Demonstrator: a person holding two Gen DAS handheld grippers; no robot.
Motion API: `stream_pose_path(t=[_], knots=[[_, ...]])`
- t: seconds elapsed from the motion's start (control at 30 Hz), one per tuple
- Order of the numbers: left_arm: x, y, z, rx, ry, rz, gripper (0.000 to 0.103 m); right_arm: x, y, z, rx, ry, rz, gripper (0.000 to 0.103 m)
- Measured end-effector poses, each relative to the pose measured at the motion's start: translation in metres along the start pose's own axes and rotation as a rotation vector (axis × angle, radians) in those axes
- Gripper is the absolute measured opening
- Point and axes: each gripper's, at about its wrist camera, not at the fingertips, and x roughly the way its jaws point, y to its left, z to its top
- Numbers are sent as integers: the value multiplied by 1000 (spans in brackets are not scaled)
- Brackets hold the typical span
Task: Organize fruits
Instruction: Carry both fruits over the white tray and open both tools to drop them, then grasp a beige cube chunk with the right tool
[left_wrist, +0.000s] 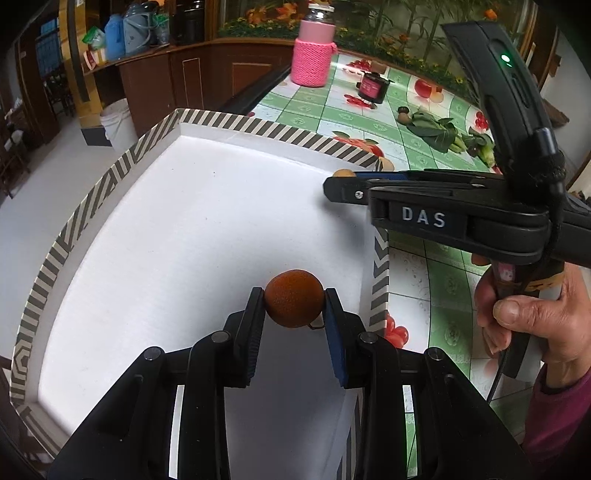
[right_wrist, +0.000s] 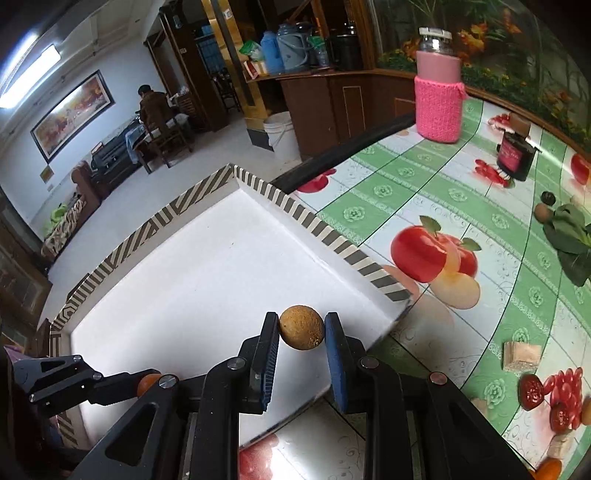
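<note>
My left gripper is shut on a small orange fruit and holds it over the near right part of a white tray with a striped rim. My right gripper is shut on a round tan-brown fruit above the tray's right corner. In the left wrist view the right gripper reaches in from the right over the tray rim, with the tan fruit just showing at its tip. In the right wrist view the left gripper lies low at the left with the orange fruit partly hidden.
A pink knit-covered bottle, a dark jar, leafy greens and two small round fruits lie on the fruit-patterned green tablecloth. A brown block and more small fruits lie at the right edge.
</note>
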Motion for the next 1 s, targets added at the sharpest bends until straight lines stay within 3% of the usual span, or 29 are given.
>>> stream_pose_path(t=[0.2,0.4,0.57,0.7,0.73,0.87,1.0], knots=[[5,7,7,-38,36,16,31,14,5,3,-12,39,-48,25],[4,12,10,-41,28,-4,31,-3,1,5,37,-23,-30,25],[-11,10,13,-28,-66,42,31,-60,5,-8,21,-178,-86,25],[-25,3,16,-14,-136,34,31,-104,0,-32,49,-313,-116,25],[-28,0,15,-10,-150,29,31,-112,-3,-40,57,-328,-109,25],[-37,-19,14,22,-222,41,31,-114,-14,-64,113,-234,-57,25],[-38,-44,13,58,-252,27,31,-136,-20,-98,135,-305,-129,25]])
